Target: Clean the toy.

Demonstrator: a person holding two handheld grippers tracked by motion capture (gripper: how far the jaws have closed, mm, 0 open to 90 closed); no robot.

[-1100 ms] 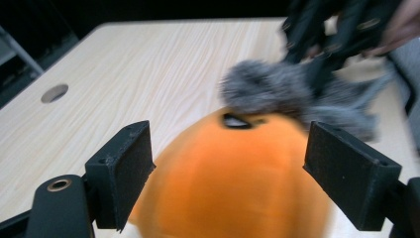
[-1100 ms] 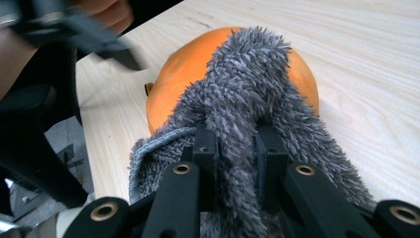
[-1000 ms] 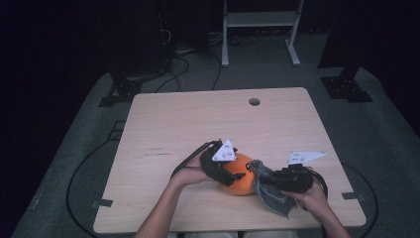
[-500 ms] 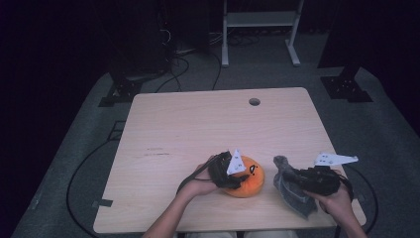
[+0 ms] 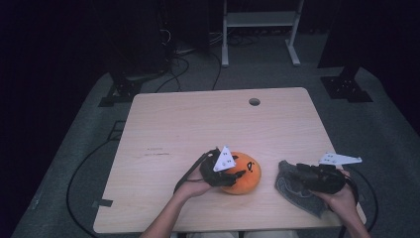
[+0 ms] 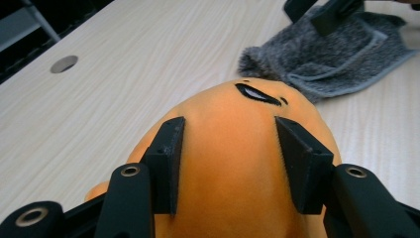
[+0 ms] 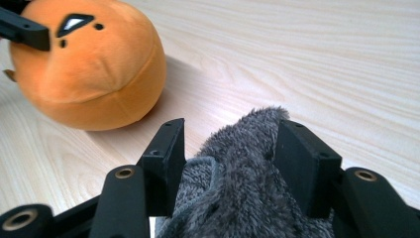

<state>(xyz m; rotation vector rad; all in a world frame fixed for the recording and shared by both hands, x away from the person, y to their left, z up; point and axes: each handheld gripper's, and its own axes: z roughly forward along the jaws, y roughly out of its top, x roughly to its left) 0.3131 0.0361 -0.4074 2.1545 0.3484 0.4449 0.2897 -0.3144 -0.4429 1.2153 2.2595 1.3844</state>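
Orange plush toy [image 5: 243, 172], round and soft, sits on a pale wooden table [image 5: 198, 124] near the edge closest to the person. A black eye mark [image 6: 258, 93] shows on its upper surface. The left gripper [image 5: 225, 171] reaches over the toy from its left side, and in the left gripper view [image 6: 228, 144] its two black jaws stand wide apart, straddling the top of the toy. The pads [image 6: 168, 158] appear to rest against the fur, though it is hard to tell whether they press in or merely touch.

To the right of the toy, just apart from it, lies a grey fuzzy cloth [image 5: 292, 188], crumpled on the table. The right gripper [image 5: 309, 176] sits over this cloth, held in the person's right hand [image 5: 341, 198]. In the right gripper view [image 7: 228, 148] its jaws are spread wide with a raised fold of the cloth [image 7: 242, 163] between them; the right-hand jaw touches the fabric, while the left-hand one stands slightly clear. The toy [image 7: 94, 64] shows beyond, upper left in that view.

A small round hole [image 5: 254, 101] lies in the table near its far edge.
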